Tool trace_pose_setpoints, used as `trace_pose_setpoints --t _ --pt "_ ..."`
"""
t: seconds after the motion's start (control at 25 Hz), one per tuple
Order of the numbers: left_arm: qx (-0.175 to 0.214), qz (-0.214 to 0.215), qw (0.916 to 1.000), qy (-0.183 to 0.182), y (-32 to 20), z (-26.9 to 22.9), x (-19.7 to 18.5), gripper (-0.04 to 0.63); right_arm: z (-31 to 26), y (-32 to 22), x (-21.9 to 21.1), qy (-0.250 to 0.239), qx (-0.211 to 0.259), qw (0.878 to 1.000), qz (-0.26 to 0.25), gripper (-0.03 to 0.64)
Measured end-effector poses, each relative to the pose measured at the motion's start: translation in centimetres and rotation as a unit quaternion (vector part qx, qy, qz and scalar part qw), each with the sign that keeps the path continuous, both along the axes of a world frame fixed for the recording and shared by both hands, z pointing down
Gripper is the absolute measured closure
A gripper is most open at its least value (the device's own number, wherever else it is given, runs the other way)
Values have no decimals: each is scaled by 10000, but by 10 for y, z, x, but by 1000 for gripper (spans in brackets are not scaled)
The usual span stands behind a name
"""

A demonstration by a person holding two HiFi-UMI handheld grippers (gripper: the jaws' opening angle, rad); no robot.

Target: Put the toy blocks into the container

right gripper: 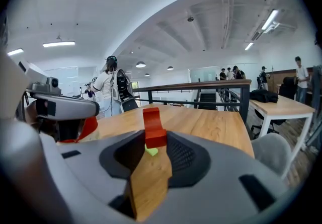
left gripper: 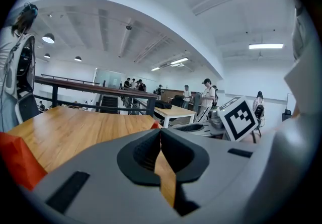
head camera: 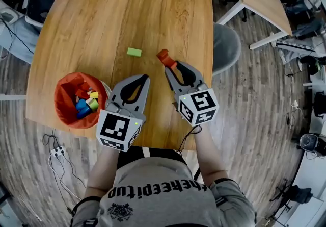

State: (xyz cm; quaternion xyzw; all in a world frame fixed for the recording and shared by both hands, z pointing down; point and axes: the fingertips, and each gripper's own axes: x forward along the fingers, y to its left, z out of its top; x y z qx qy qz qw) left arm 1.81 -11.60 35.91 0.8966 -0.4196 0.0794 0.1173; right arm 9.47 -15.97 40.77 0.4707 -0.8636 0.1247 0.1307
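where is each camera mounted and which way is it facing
Head view: on the person's head, looking steeply down at the wooden table; both forearms, the left gripper and the right gripper show.
Left gripper view: on the left gripper, looking along its shut jaws across the table; only those jaws show.
Right gripper view: on the right gripper, looking along jaws shut on the red block.
Shared: head and right gripper views both show the green block.

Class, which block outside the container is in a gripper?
The red block, pinched in the right gripper; the green block lies loose on the table.
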Motion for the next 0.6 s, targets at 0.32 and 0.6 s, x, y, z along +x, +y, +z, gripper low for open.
trace_pose_setpoints --t 0.32,0.6 --pt "185 -423 9989 -11 28 -14 -39 580 -25 18 -48 -67 263 9984 -498 477" --pt "317 -945 9950 -29 50 -25 -75 580 -43 31 -95 -113 436 9931 -1083 477"
